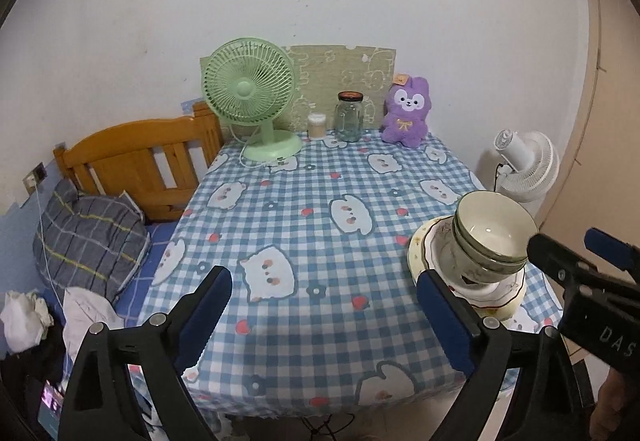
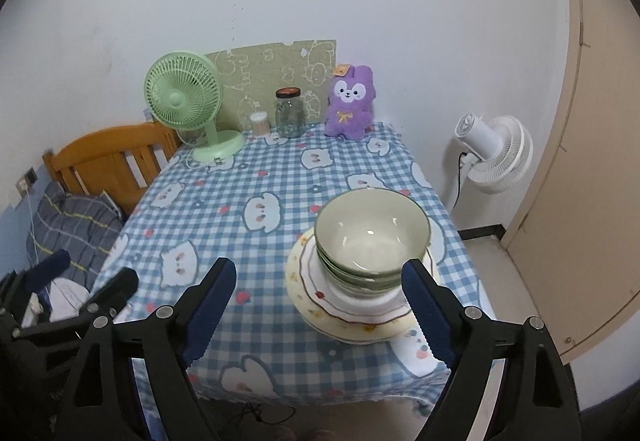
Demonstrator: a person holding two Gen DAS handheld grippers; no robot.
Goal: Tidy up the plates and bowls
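Bedside phone (image 1: 51, 407), left view only

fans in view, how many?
2. Green desk fan stands at the table's far left corner; white fan stands on the floor to the table's right, by the wall.

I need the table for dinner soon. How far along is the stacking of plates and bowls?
Looks done: the green bowls sit nested on the stacked plates in one pile near the table's front right corner. In hand: nothing; left gripper and right gripper are both open and empty. Left: no loose dishes remain in view.
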